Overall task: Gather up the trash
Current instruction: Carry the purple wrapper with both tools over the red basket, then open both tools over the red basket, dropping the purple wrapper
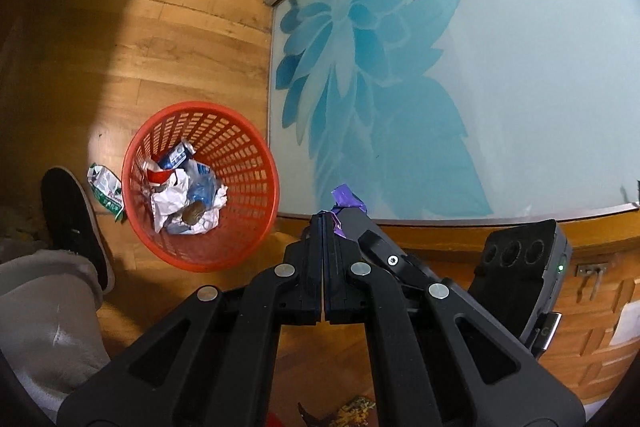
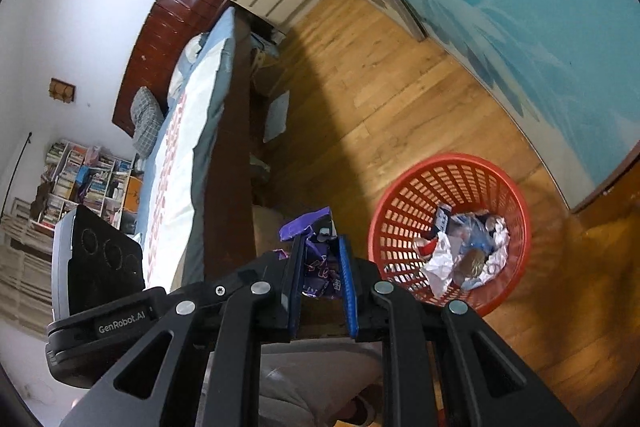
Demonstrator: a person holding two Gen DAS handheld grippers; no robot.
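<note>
A red mesh basket [image 1: 256,163] stands on the wooden floor, holding crumpled white paper [image 1: 172,195], a blue carton and other trash. In the left wrist view it lies below and left of my left gripper [image 1: 322,217], whose jaws are pressed together. A purple scrap [image 1: 345,197] shows just beyond its tips, and I cannot tell whether it touches them. In the right wrist view my right gripper [image 2: 320,243] is shut on a crumpled purple wrapper [image 2: 316,267]. The basket [image 2: 404,195] sits to its right. A green-and-white wrapper [image 1: 105,189] lies on the floor left of the basket.
A person's black shoe [image 1: 74,223] and grey trouser leg [image 1: 44,323] are beside the basket. A glass door with a blue flower print [image 1: 440,67] runs along the floor. A bed [image 2: 188,131] and a bookshelf [image 2: 80,183] fill the left of the right wrist view.
</note>
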